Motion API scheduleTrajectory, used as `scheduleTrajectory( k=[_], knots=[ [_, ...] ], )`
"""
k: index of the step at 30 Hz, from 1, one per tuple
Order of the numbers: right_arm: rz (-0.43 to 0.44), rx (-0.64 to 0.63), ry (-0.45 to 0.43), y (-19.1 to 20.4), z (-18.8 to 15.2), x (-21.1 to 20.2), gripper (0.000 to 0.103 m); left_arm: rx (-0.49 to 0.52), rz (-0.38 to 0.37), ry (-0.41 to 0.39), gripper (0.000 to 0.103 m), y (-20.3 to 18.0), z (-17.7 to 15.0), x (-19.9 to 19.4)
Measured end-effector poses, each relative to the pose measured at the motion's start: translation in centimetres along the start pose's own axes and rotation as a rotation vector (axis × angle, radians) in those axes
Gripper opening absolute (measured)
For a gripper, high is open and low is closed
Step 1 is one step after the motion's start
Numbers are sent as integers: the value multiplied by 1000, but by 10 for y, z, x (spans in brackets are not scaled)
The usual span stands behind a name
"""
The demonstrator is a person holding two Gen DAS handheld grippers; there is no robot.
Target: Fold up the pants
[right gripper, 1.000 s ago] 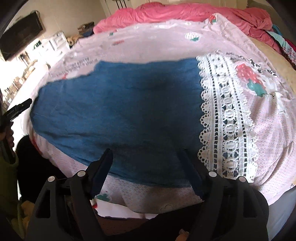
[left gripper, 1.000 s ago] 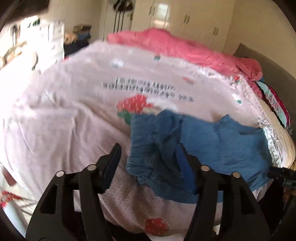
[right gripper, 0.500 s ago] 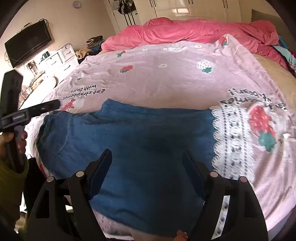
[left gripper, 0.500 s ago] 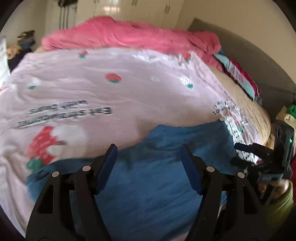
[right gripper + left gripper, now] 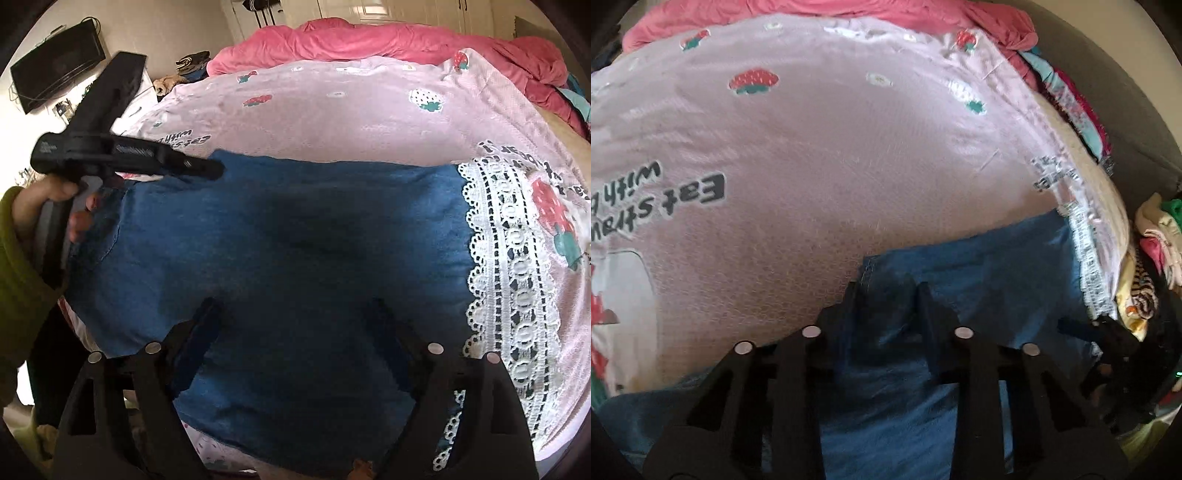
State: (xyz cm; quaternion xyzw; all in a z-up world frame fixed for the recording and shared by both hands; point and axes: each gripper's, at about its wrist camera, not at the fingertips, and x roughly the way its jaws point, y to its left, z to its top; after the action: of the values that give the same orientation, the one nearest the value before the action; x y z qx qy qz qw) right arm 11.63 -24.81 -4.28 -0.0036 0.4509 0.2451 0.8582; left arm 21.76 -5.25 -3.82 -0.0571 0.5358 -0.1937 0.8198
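The blue denim pants lie flat across the near edge of the bed. In the left wrist view my left gripper has its fingers close together, pinching the far corner of the pants. The same gripper shows from the side in the right wrist view, at the pants' far left corner. My right gripper is wide open, low over the near part of the pants, holding nothing.
The bed has a pink strawberry-print cover with a white lace band. A rumpled pink quilt lies at the far end. Piled clothes sit to the right. A TV hangs on the left wall.
My left gripper has moved forward to the pants' far corner and closed on it. My right gripper has dropped lower over the pants and stays open.
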Motion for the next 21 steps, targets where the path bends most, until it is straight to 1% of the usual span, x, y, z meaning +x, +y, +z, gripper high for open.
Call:
scheduleTrajectory(
  k=[1, 2, 4, 6, 8, 9, 10, 11, 12, 14, 17, 18, 19, 20, 21],
  knots=[
    [2, -3, 1, 1, 0, 0, 87, -3, 3, -7, 12, 0, -1, 0],
    [1, -7, 2, 1, -1, -1, 88, -12, 9, -25, 10, -1, -1, -2],
    [-5, -15, 2, 3, -1, 0, 88, 10, 23, -89, 8, -9, 0, -18],
    [-4, -13, 2, 5, -1, -1, 88, 67, 58, -174, 8, -22, 5, -37],
    [-3, -12, 4, 5, -2, 0, 89, 104, 104, -200, 7, -26, 7, -41],
    [-5, -15, 5, 6, -2, 0, 89, 121, 135, -196, 6, -27, 9, -35],
    [-9, -19, 6, 7, -2, 1, 89, 125, 164, -173, 6, -24, 10, -23],
    [-11, -21, 6, 8, -1, 2, 89, 116, 175, -145, 6, -19, 10, -11],
    [-11, -22, 6, 8, -1, 2, 89, 104, 170, -120, 6, -13, 8, 1],
    [-8, -20, 6, 7, -1, 3, 89, 83, 151, -123, 7, -5, 4, 10],
    [10, -7, -3, 5, -2, 1, 89, 63, 120, -142, 11, 1, 3, 4],
    [34, 15, -14, 1, -1, -5, 88, 63, 113, -140, 15, 2, 1, -1],
    [67, 47, -37, -5, 0, -16, 88, 71, 108, -145, 18, 0, -1, -8],
    [85, 75, -78, -14, 2, -28, 88, 88, 101, -160, 19, -3, -5, -16],
    [72, 99, -118, -24, 6, -40, 88, 103, 97, -175, 21, -8, -8, -22]
  ],
)
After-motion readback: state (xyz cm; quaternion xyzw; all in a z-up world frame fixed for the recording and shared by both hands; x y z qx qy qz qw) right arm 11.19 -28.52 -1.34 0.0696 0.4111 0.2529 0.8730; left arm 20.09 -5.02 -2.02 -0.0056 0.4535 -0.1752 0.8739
